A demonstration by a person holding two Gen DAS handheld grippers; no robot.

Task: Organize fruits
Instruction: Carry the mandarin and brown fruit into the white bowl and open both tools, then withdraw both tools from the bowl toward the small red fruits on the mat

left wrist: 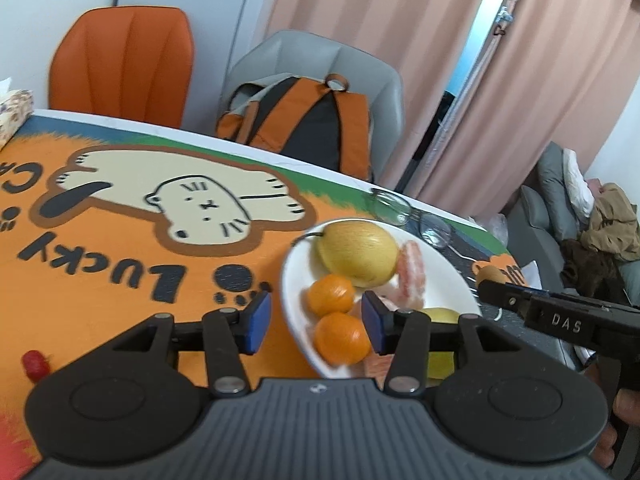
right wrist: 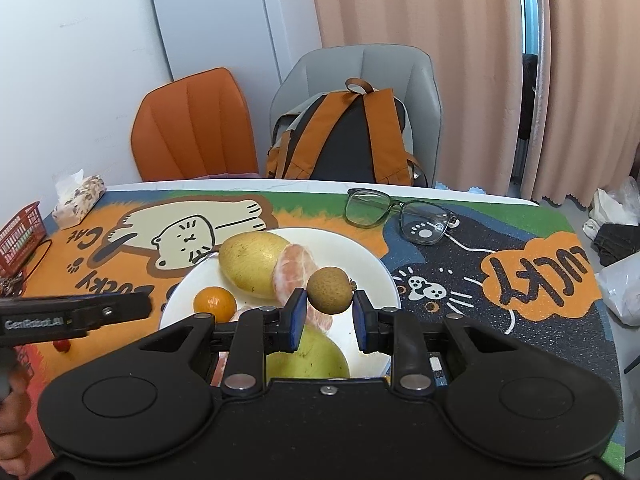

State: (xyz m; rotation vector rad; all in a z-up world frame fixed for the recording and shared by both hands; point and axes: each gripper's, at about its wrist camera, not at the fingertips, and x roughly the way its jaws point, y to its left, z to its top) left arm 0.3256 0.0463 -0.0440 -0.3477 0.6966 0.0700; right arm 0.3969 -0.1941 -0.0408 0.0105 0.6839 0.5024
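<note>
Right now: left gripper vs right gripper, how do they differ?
The right gripper is shut on a small brown fruit; the left gripper is open with nothing pinched. The brown fruit is held above the white plate; the left gripper's blue pads straddle two oranges lying on the plate. Both point down at it.

A table [right wrist: 500,204] is covered by a cat mat [right wrist: 520,320]. On it are seen a white plate [right wrist: 376,268], glasses [right wrist: 400,214] far right, a tissue pack [right wrist: 78,200] and red basket [right wrist: 20,236] far left
</note>
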